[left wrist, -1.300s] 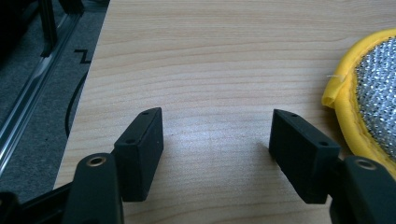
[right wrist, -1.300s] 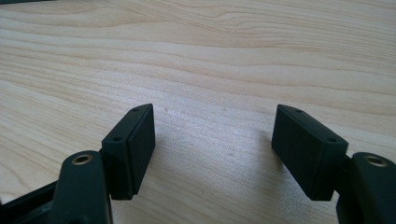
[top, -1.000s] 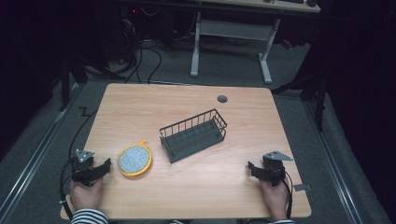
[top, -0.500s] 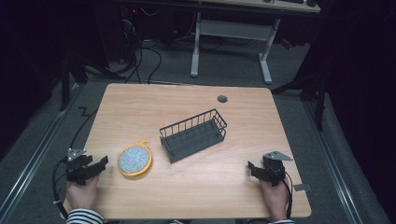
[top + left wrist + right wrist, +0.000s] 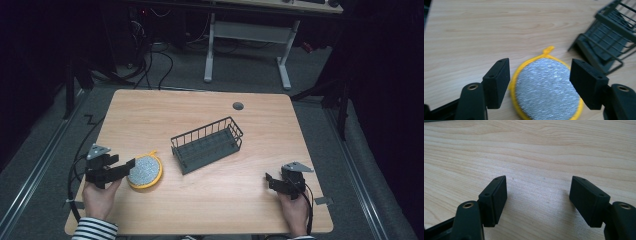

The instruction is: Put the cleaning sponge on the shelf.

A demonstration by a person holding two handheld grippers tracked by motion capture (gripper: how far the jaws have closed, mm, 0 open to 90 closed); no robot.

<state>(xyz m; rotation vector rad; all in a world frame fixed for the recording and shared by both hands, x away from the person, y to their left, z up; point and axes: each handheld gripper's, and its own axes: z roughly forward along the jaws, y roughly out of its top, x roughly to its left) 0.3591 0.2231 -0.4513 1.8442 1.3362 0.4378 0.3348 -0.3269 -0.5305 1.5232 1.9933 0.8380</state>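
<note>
A light wooden table (image 5: 150,115) carries everything. Taking the high view as a clock face centred on the tabletop, a dark wire basket (image 5: 207,144) sits at the centre, its long axis running from 8 to 2 o'clock. A round scrubber (image 5: 144,171), silver with a yellow rim and loop, lies flat at 8 o'clock, near the basket but apart from it. A small dark grommet (image 5: 238,106) is set into the top at 1 o'clock, near the far edge.

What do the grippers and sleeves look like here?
Both are black two-jaw units. The left gripper and right gripper each carry a grey three-cornered plate on top and trail a black cable. Jaw blocks are rectangular with small screw holes. Left sleeve is black-and-white striped.
</note>
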